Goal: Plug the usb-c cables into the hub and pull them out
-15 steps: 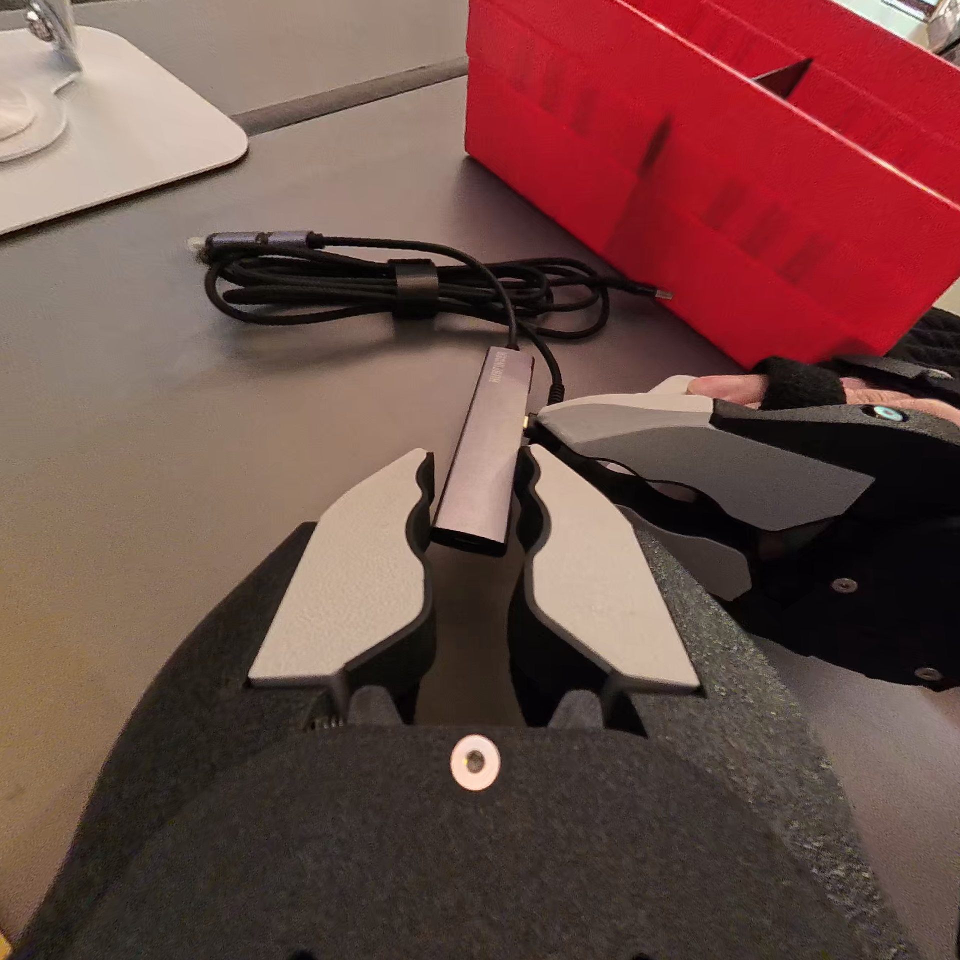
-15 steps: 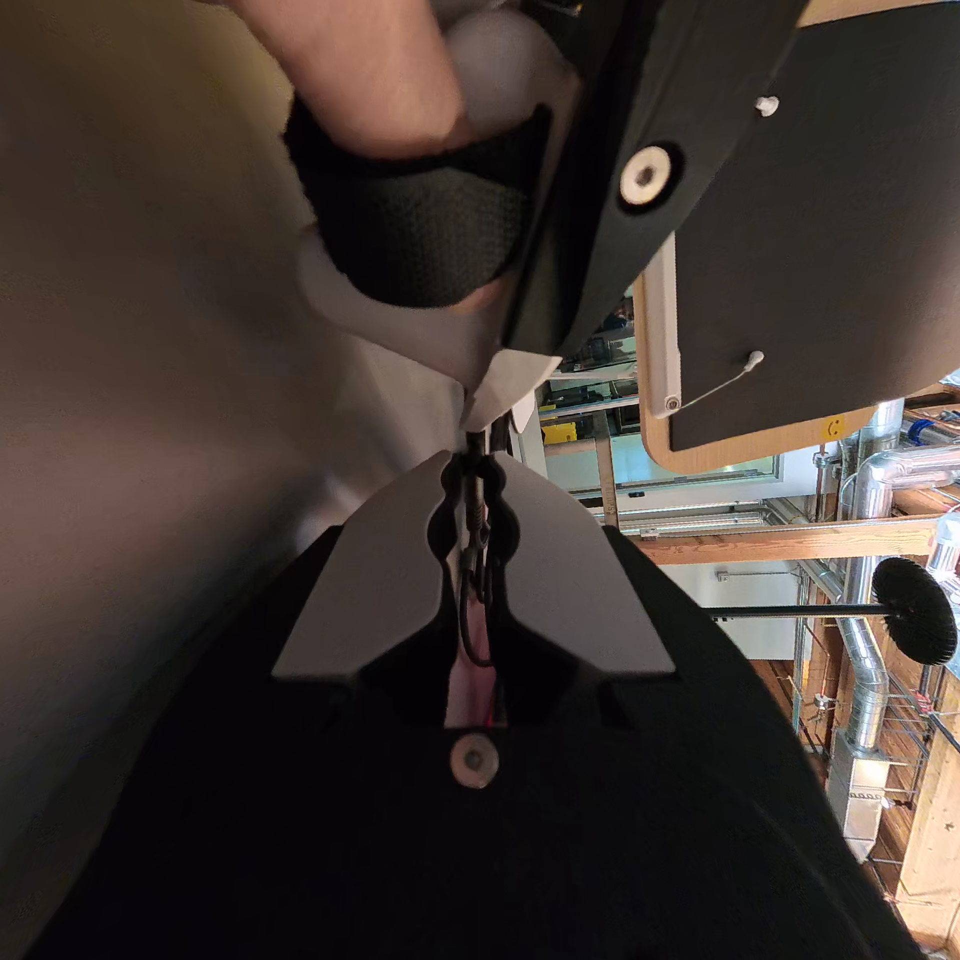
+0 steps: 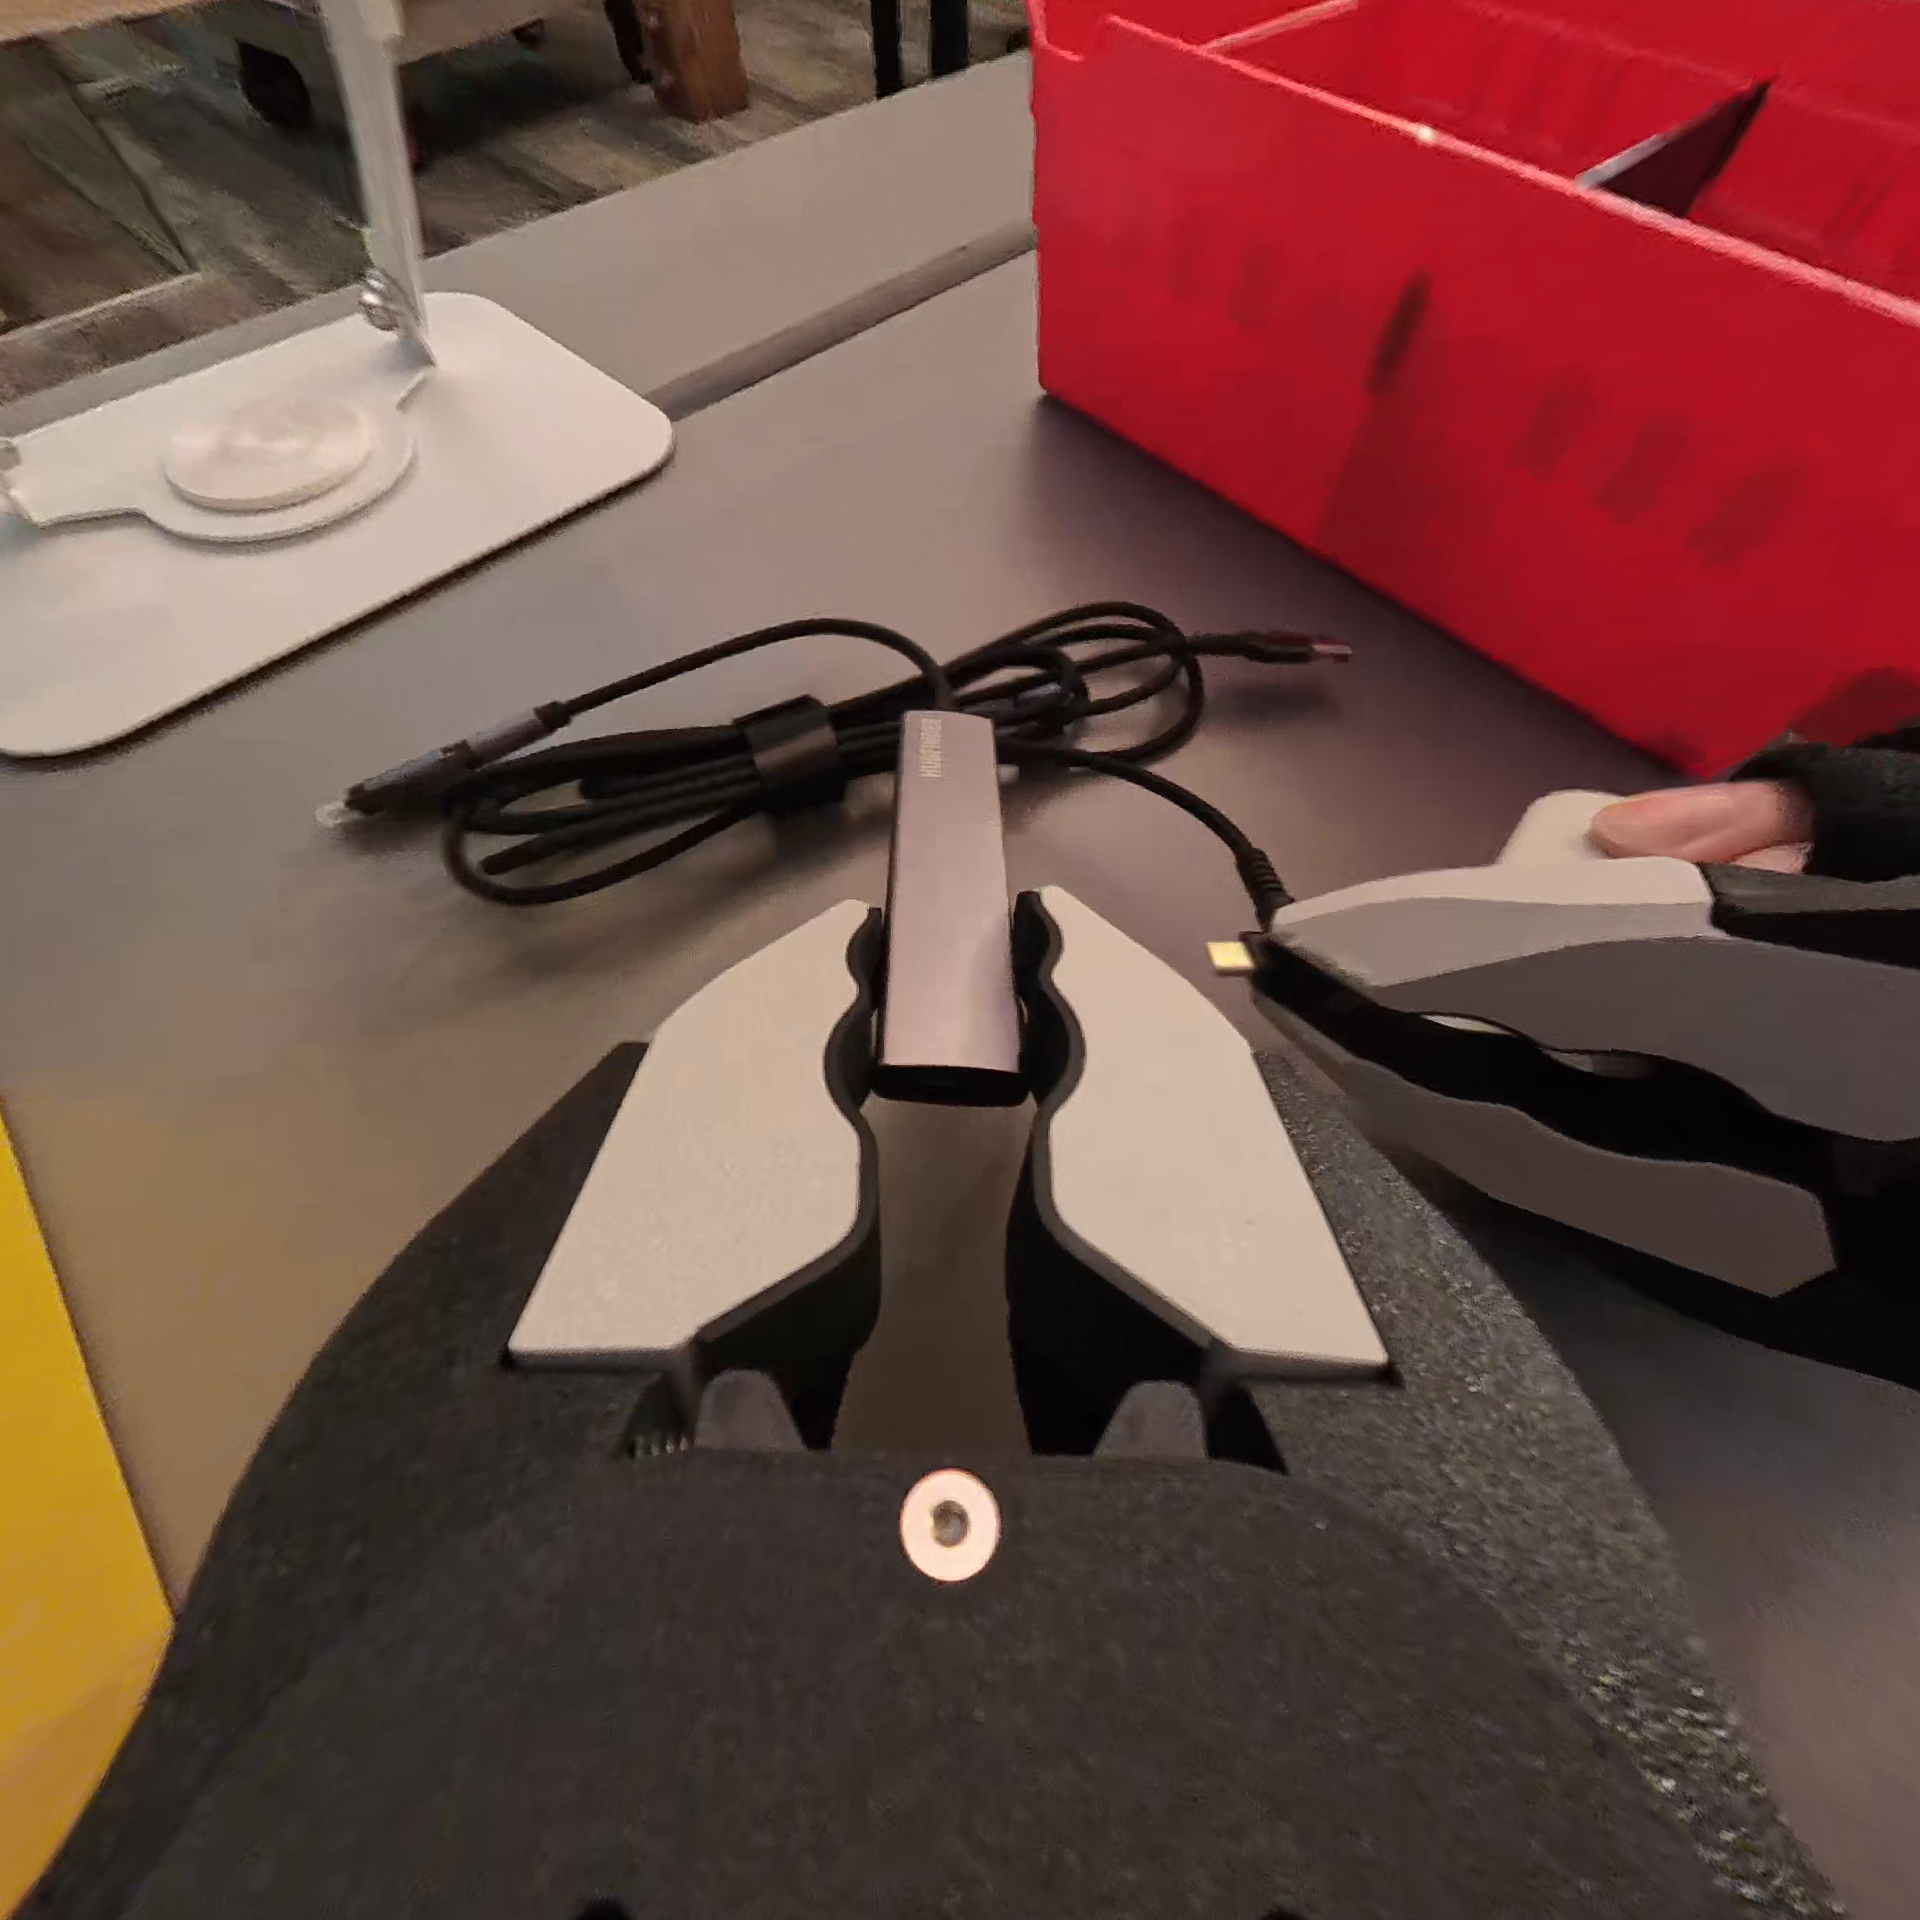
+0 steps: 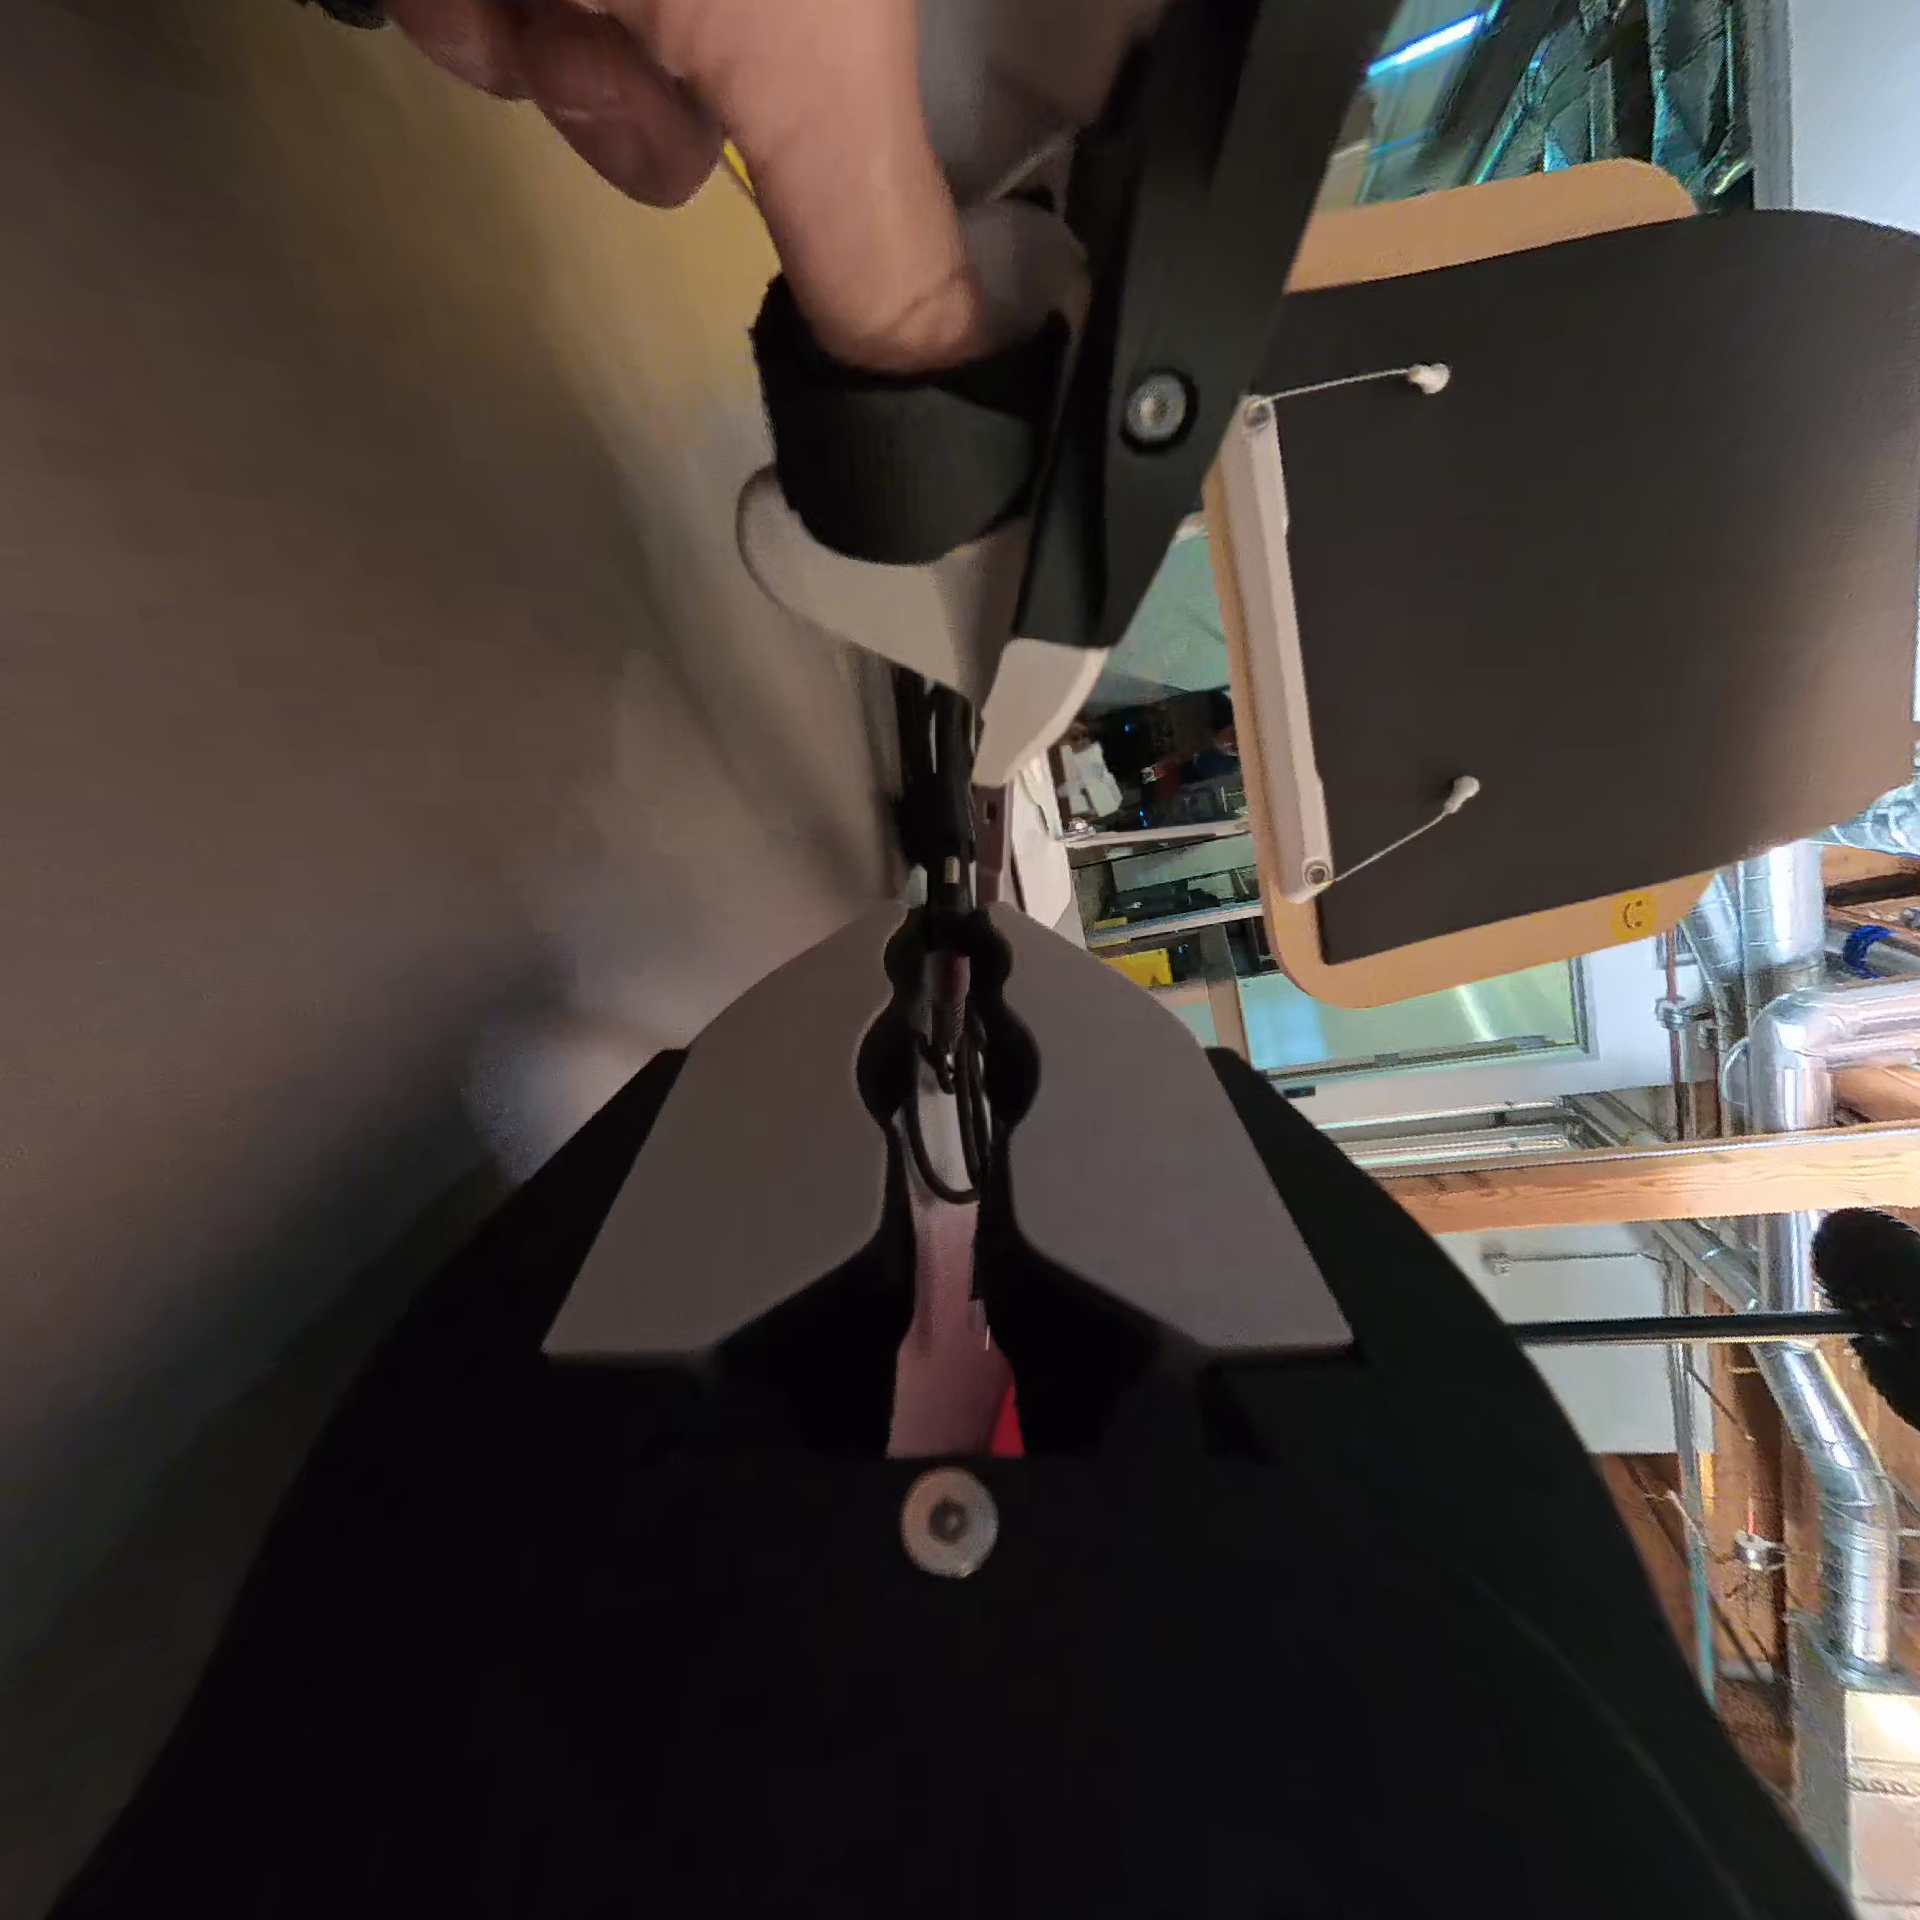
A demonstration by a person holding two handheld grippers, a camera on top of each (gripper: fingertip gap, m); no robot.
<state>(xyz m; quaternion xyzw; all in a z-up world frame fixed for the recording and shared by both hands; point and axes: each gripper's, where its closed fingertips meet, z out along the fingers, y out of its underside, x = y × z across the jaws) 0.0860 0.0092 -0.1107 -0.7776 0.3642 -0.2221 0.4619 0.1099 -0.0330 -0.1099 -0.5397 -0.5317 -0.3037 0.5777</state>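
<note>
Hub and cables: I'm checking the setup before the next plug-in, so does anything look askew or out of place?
Nothing looks damaged. The hub sits between the left gripper's fingers, tilted up; the right gripper holds the unplugged connector beside it.

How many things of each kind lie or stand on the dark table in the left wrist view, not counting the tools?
Grey USB hub: 1
Black cable bundle: 1
Red box: 1
White stand base: 1
Total: 4
</note>
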